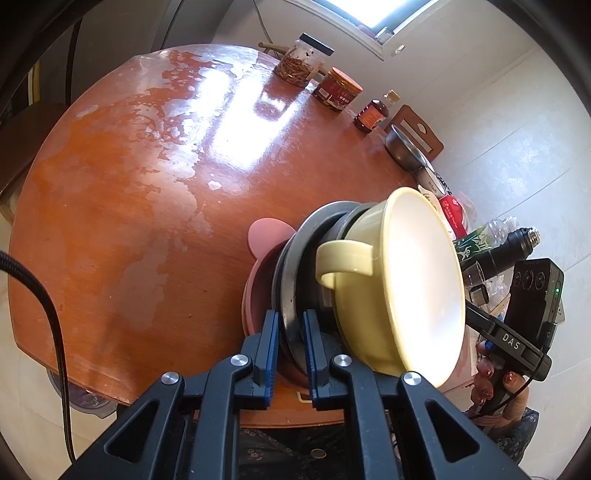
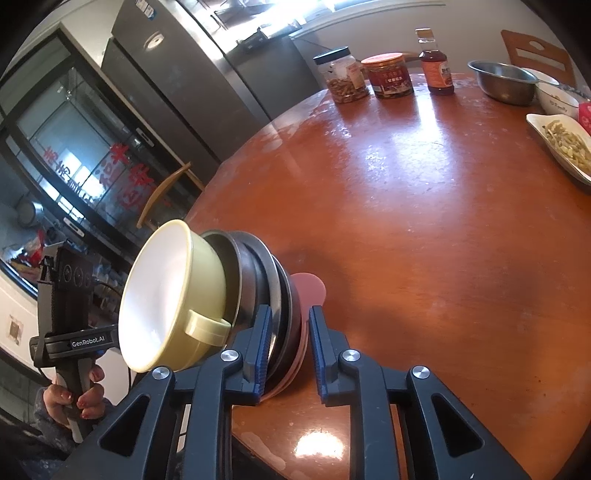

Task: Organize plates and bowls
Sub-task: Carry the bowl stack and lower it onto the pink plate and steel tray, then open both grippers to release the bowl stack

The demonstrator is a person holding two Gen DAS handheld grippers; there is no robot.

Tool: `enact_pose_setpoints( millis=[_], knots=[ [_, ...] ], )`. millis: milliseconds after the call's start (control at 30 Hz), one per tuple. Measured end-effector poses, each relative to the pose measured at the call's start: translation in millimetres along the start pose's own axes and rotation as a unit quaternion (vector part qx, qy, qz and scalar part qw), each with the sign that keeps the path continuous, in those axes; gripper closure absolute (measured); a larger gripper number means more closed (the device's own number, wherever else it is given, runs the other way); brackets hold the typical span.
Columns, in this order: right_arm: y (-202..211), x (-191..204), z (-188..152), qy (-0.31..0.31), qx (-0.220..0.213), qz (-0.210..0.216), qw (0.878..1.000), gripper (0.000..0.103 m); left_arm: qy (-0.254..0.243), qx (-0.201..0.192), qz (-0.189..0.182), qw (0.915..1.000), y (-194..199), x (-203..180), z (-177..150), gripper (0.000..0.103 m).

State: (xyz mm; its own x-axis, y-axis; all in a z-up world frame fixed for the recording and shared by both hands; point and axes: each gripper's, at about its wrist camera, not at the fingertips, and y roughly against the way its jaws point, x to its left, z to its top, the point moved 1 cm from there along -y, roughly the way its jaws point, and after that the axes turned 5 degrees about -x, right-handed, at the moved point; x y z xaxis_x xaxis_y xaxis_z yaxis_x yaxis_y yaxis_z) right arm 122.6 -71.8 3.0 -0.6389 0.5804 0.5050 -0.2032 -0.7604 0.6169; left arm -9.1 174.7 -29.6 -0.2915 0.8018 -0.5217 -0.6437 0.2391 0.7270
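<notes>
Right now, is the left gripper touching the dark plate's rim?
Touching. In the left wrist view, the left gripper has both blue pads against the dark plate rim.

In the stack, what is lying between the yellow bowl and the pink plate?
Dark plates sit nested between the yellow bowl and the pink plate; both wrist views show this.

- Daylight from a window (image 1: 373,14) fills both views; the scene is bright.
- Strong glare lies on the table (image 1: 147,206), blown to white in patches.
- The inside of the bowl (image 1: 424,291) is overexposed.
- Fisheye bending curves the edges; the corners are black.
- Focus is sharp throughout.
</notes>
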Motion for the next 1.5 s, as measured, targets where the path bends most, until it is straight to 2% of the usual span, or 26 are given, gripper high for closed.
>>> enact_pose_setpoints(
  millis=[133, 500, 667, 733, 900, 1233, 1400, 1500],
  knots=[
    [3, 0, 0, -0.003, -0.004, 0.002, 1.0, 0.071, 0.003, 0.001, 0.001, 1.0, 3, -2, -1, 0.09],
    [12, -6, -2, -0.012, -0.015, 0.003, 1.0, 0.07, 0.003, 0.0, 0.008, 1.0, 6, -2, -2, 0.089],
    [16, -8, -3, -0.016, -0.018, 0.002, 1.0, 0.067, -0.01, -0.01, 0.031, 0.9994, 12, -3, -4, 0.089],
    [18, -9, -4, -0.017, -0.02, -0.002, 1.0, 0.056, -0.015, -0.012, 0.04, 0.999, 15, -3, -5, 0.088],
    [21, -9, -5, -0.016, -0.022, -0.012, 1.0, 0.055, -0.027, -0.02, 0.056, 0.9979, 21, -3, -6, 0.071],
    [31, -10, -18, 0.001, -0.028, -0.072, 0.997, 0.048, -0.034, -0.028, 0.085, 0.9954, 27, 13, -4, 0.065],
    [26, -11, -28, 0.005, -0.016, -0.085, 0.996, 0.048, -0.038, -0.029, 0.097, 0.9942, 26, 29, -5, 0.065],
    [20, -9, -33, 0.008, -0.007, -0.086, 0.996, 0.048, -0.041, -0.022, 0.09, 0.9949, 20, 38, -5, 0.065]
  ],
)
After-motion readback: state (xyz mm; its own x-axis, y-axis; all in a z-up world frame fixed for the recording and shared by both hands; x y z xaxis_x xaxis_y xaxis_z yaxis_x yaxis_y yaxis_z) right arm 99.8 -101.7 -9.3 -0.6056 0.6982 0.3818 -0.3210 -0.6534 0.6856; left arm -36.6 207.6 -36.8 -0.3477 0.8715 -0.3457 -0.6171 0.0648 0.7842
